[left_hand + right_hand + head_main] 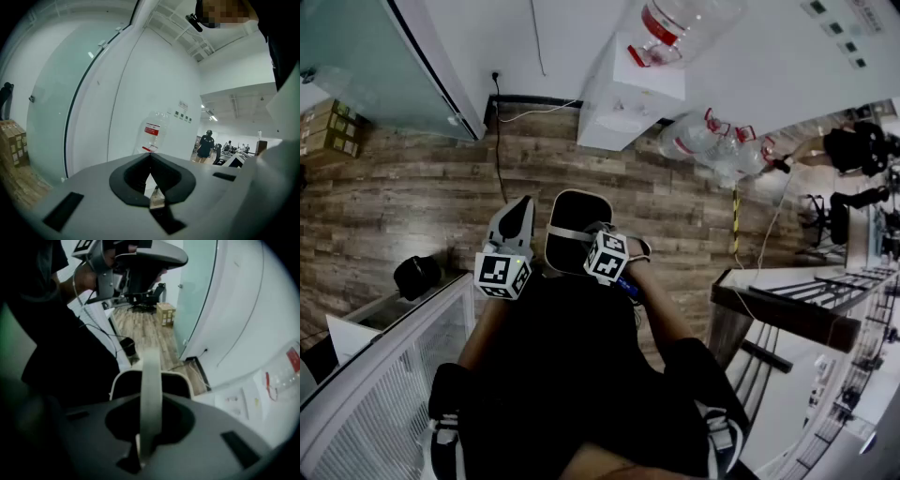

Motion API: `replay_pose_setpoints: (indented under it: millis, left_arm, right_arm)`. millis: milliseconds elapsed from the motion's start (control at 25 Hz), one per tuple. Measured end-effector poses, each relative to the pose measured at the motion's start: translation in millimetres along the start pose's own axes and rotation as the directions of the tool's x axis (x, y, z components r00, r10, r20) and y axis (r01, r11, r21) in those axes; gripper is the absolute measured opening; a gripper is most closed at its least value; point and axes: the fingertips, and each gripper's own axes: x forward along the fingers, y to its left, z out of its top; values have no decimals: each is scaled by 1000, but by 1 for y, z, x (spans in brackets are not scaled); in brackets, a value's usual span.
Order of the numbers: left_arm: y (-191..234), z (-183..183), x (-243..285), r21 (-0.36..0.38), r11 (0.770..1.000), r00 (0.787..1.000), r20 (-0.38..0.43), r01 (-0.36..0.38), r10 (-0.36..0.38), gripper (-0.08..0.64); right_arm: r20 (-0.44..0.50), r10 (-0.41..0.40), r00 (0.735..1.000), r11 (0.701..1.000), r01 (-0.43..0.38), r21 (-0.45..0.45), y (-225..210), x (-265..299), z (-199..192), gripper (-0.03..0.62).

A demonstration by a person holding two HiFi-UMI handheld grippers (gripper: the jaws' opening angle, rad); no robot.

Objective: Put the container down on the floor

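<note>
The container is a black bin with a cream rim and a cream strap handle. It hangs over the wooden floor, just in front of the person's body. My right gripper points steeply down and is shut on the handle. In the right gripper view the handle runs straight up between the jaws of my right gripper, with the container rim beyond. My left gripper sits level beside the bin's left side, shut and holding nothing. Its jaws' tips meet in the left gripper view.
A white water dispenser with a bottle on top stands against the far wall, and spare bottles lie to its right. A small black object and a white cabinet are at left, a table at right.
</note>
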Motion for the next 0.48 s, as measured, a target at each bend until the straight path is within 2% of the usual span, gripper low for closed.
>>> replay_pose_setpoints:
  millis: [480]
  left_arm:
    - [0,-4,-8,-13,1000,1000,-6,3,-3,31]
  right_arm:
    - [1,23,1000,1000,-23,3,9,8,2,55]
